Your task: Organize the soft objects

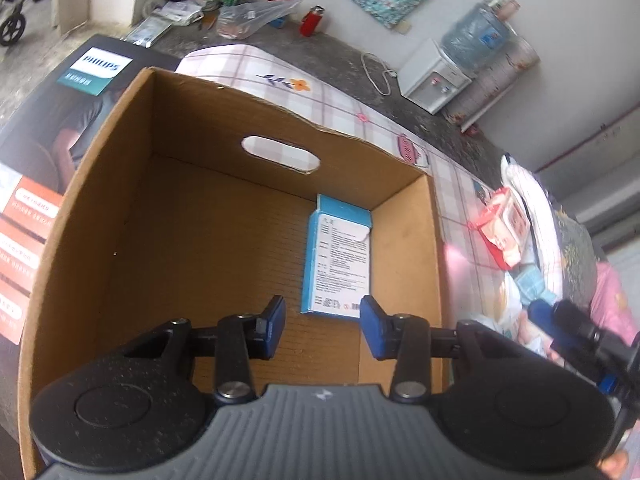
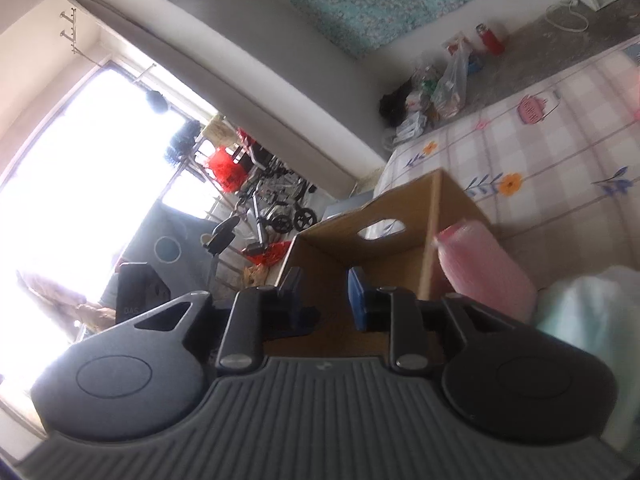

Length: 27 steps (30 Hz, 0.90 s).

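Observation:
An open cardboard box [image 1: 404, 264] with a handle cut-out fills the left wrist view. On its floor near the right wall lies a blue tissue pack [image 1: 338, 256], label side up. My left gripper [image 1: 323, 314] hangs over the box, open, its pads clear of the pack. A red-and-white soft pack [image 1: 502, 232] lies on a pile outside the box at the right. My right gripper [image 2: 325, 290] points at the box [image 2: 384, 256] from the side, narrowly open with nothing between its pads. A pink soft pack [image 2: 480, 272] and a mint cloth [image 2: 592, 312] sit to its right.
The box stands on a checked flowered sheet [image 1: 320, 100]. A dark printed carton [image 1: 80, 92] lies against its left side. At the back are plastic bags [image 1: 248, 16], a red bottle [image 1: 312, 22] and a water dispenser [image 1: 436, 76]. A wheelchair [image 2: 280, 208] stands by the bright window.

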Available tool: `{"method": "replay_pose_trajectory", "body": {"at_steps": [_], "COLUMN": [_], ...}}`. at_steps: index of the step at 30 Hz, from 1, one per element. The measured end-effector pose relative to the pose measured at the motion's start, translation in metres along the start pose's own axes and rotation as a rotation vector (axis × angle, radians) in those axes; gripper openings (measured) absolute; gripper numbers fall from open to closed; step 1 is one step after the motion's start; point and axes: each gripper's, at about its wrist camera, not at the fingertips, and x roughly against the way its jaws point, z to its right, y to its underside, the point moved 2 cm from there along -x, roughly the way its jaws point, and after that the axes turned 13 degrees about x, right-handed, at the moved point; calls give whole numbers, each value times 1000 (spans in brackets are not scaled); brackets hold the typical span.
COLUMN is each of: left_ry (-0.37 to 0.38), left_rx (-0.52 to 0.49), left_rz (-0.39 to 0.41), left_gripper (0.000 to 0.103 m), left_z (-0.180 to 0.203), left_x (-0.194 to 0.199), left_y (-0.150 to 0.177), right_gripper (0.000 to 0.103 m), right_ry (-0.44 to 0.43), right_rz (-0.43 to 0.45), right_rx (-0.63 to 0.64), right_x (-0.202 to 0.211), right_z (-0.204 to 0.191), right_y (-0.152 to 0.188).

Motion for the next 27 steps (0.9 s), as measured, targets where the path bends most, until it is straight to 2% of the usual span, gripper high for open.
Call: {"method": "replay_pose_trajectory", "body": {"at_steps": [3, 6, 8, 11, 18, 21, 27], "left_ry": [21, 27, 26, 23, 21, 14, -7], "left_rx": [-54, -107, -130, -154, -227, -267, -283], "left_rz": [-4, -1, 1, 16, 64, 70, 64], "left_gripper": [43, 43, 43, 44, 46, 47, 47], "left_z": [14, 32, 42, 55, 101, 124, 145], "left_x": [0, -2, -6, -11, -20, -28, -46], "left_y": [10, 19, 22, 24, 19, 16, 13], "right_gripper": [34, 43, 47, 50, 54, 61, 62], "right_ry": [91, 189, 250, 283, 312, 340, 349], "right_rz": [33, 25, -2, -41, -135, -220, -421], "right_rx": [-1, 23, 55, 79, 17, 37, 22], "right_x": [28, 46, 49, 41, -3, -38, -101], "right_z": [22, 43, 54, 69, 118, 139, 182], "right_y": [0, 2, 3, 3, -30, -44, -40]}}
